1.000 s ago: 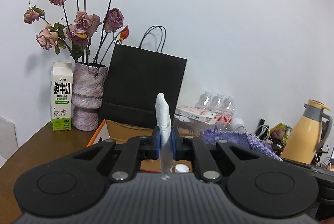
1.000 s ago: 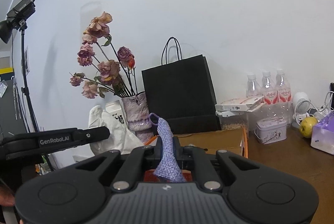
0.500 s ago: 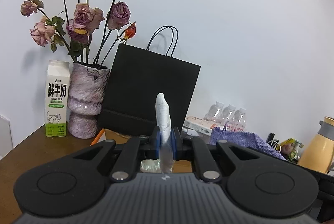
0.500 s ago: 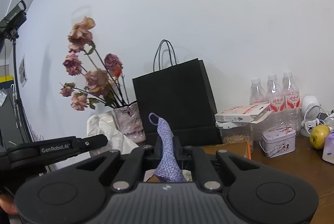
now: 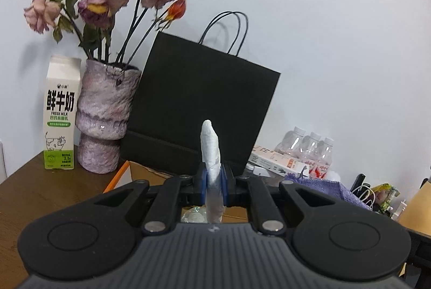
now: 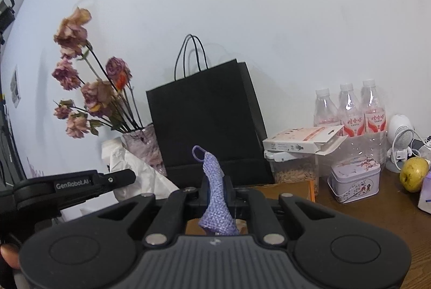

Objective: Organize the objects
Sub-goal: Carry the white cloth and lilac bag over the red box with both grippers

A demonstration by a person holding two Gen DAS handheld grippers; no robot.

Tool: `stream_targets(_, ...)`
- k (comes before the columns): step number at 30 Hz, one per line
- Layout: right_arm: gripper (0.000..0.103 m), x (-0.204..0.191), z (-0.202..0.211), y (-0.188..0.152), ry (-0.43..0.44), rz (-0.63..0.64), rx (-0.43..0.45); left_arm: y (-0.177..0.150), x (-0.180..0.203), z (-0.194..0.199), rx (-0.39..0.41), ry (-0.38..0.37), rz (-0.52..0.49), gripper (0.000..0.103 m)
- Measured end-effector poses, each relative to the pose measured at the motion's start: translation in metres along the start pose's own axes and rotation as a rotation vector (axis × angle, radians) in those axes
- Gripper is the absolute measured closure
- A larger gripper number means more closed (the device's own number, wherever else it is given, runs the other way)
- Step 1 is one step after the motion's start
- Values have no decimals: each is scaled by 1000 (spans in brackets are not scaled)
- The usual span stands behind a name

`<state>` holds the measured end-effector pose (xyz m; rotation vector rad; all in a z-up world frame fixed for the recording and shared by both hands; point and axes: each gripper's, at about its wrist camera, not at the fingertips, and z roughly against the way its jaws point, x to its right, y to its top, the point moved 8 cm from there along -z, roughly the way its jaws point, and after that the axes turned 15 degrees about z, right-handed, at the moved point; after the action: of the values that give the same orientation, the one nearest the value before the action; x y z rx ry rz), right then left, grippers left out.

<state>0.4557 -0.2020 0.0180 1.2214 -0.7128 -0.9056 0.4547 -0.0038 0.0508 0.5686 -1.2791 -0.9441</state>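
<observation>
Left gripper (image 5: 214, 182) clamped on a fold of white plastic bag (image 5: 211, 151), jaws fully closed with the fold standing up between them. Right gripper (image 6: 216, 190) likewise shut tight, pinching a corner of purple woven cloth (image 6: 215, 181), its small hanging loop poking up at the top.

Both items held up above the brown surface (image 5: 40, 189), near an open cardboard box (image 5: 140, 171) in front of the black paper bag (image 5: 199, 105). To the left: a milk carton (image 5: 60, 113) and a vase of dried roses (image 5: 106, 111). To the right: water bottles (image 6: 347, 108), a flat white packet (image 6: 301, 140), a small tin (image 6: 354, 181) and a yellow-green fruit (image 6: 413, 173).

Likely handling: both very light and limp, no stiffness, so drooping and swinging below the grip point. Plastic thin and slick, prone to slipping or tearing if tugged; best taken on a bunched fold, as now. Cloth coarser, grippier, tolerant of a firm pinch; corner near the loop a sound hold. Seen from the right, bulk of the white bag hanging beside the vase, behind the left gripper's arm. Lower part of the cloth hidden under the gripper body, so its full extent not clear.
</observation>
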Motion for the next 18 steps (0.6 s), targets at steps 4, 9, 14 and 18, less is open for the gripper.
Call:
stream_targets(4, 96, -1, -18, 0, -19, 45, -41, 1, -10, -12, -17, 3, 16, 92)
stream_targets(9, 96, -3, -43, -3, -45, 104, -109, -4, -18, -32, -63, 4, 27, 92)
stream_targets(14, 96, -1, -68, -9, -94, 164, -176, -14, -20, -48, -105, -22, 30, 92)
stream_targets(18, 94, -4, -90, -21, -139, 249, -248, -25, -25, -63, -165, -24, 52, 77)
